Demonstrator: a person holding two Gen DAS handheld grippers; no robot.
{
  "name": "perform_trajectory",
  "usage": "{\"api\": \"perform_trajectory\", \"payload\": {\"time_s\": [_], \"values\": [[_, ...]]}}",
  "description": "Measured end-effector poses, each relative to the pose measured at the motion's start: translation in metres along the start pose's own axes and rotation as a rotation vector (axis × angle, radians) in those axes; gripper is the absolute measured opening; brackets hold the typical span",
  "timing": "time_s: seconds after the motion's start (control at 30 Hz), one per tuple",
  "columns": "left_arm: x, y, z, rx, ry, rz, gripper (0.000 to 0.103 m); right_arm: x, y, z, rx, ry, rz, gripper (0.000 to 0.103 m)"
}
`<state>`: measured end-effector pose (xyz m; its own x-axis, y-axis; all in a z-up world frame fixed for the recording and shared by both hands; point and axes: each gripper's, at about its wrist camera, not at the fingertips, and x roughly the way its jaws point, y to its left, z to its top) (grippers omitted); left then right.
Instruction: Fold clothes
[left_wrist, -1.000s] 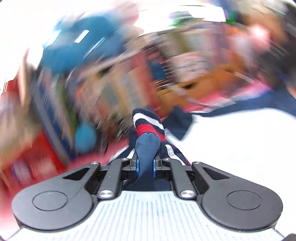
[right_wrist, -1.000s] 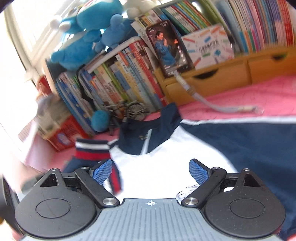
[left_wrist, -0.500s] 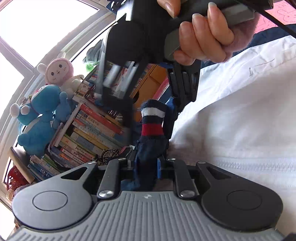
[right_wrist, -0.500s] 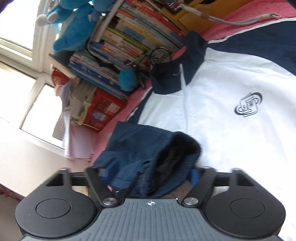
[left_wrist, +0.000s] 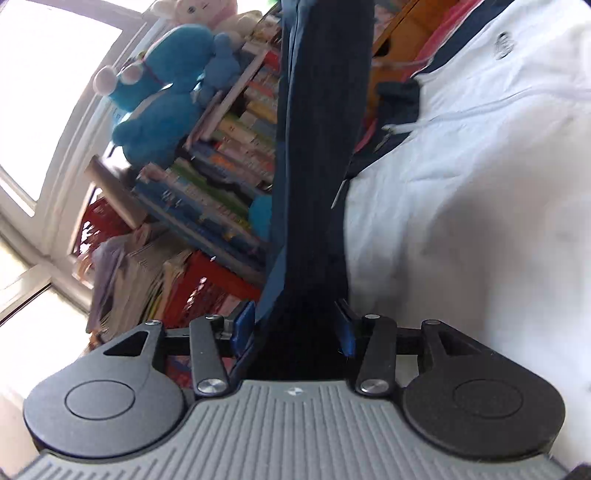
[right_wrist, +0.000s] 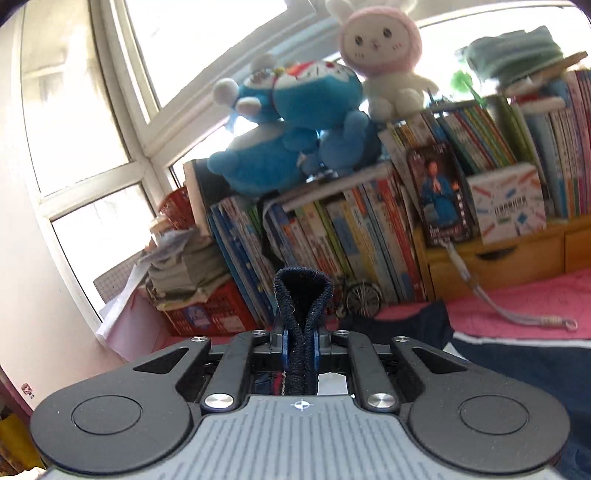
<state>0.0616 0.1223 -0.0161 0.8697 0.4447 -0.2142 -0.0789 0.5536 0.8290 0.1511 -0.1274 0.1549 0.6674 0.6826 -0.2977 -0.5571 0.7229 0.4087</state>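
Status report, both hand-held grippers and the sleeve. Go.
Right hand-held gripper shut on the navy cuff. Left hand-held gripper just opening, navy sleeve hanging between its jaws, pads off. White jacket body flat. Nothing in the way.

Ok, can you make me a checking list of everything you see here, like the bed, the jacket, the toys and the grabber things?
Surface: pink bedspread, partly covered by clothing.
Job's things: white and navy jacket lying spread out; its navy sleeve rises from the left gripper; the sleeve cuff is in the right gripper.
Clutter: blue plush, pink bunny plush, miniature bicycle.
Grippers: left gripper jaws have just been opening, sleeve between them, pads not clearly pressing; right gripper has just closed, shut on the cuff.
Cables: grey cord on the bedspread.
Surroundings: books, window, red crate.
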Motion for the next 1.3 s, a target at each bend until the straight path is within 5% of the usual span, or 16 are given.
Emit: {"api": "perform_trajectory", "payload": {"time_s": [0.07, 0.17, 0.27, 0.33, 0.5, 0.57, 0.67, 0.77, 0.87, 0.93, 1.0, 1.07, 1.17, 1.3], "values": [[0.023, 0.017, -0.010, -0.099, 0.112, 0.079, 0.045, 0.000, 0.007, 0.008, -0.019, -0.037, -0.025, 0.013], [0.040, 0.051, -0.034, -0.304, 0.264, 0.060, 0.055, 0.006, 0.004, 0.007, -0.010, -0.004, -0.034, 0.013], [0.031, 0.065, -0.052, -0.410, 0.329, -0.011, 0.057, 0.019, 0.005, -0.005, -0.033, 0.037, -0.070, 0.012], [0.016, 0.064, -0.059, -0.392, 0.334, -0.005, 0.057, 0.026, 0.003, -0.013, -0.030, 0.049, -0.084, 0.012], [-0.034, 0.064, -0.042, -0.321, 0.178, -0.025, 0.057, 0.034, -0.004, -0.018, 0.022, 0.073, -0.056, 0.012], [-0.056, 0.071, -0.018, -0.361, 0.054, -0.097, 0.060, 0.036, -0.005, -0.018, 0.040, 0.081, -0.038, 0.012], [-0.079, 0.067, 0.024, -0.394, -0.133, -0.260, 0.079, 0.037, -0.004, -0.018, 0.081, 0.095, 0.014, 0.012], [-0.076, 0.040, 0.062, -0.380, -0.224, -0.335, 0.079, 0.035, -0.002, -0.018, 0.136, 0.118, 0.076, 0.012], [-0.068, 0.007, 0.093, -0.314, -0.288, -0.291, 0.076, 0.031, -0.004, -0.017, 0.227, 0.153, 0.161, 0.012], [-0.060, -0.008, 0.106, -0.293, -0.296, -0.245, 0.052, 0.026, -0.005, -0.017, 0.256, 0.164, 0.193, 0.012], [-0.045, -0.005, 0.108, -0.329, -0.253, -0.206, 0.013, 0.019, -0.006, -0.016, 0.257, 0.165, 0.206, 0.012], [-0.029, 0.013, 0.097, -0.369, -0.209, -0.164, 0.007, 0.014, -0.010, -0.016, 0.238, 0.156, 0.184, 0.019], [-0.002, 0.056, 0.071, -0.296, -0.123, 0.001, 0.006, 0.006, -0.030, -0.022, 0.253, 0.123, 0.149, 0.062], [0.060, 0.145, 0.011, -0.185, 0.078, 0.284, 0.005, 0.012, -0.050, -0.040, 0.197, 0.155, 0.045, 0.066]]}}
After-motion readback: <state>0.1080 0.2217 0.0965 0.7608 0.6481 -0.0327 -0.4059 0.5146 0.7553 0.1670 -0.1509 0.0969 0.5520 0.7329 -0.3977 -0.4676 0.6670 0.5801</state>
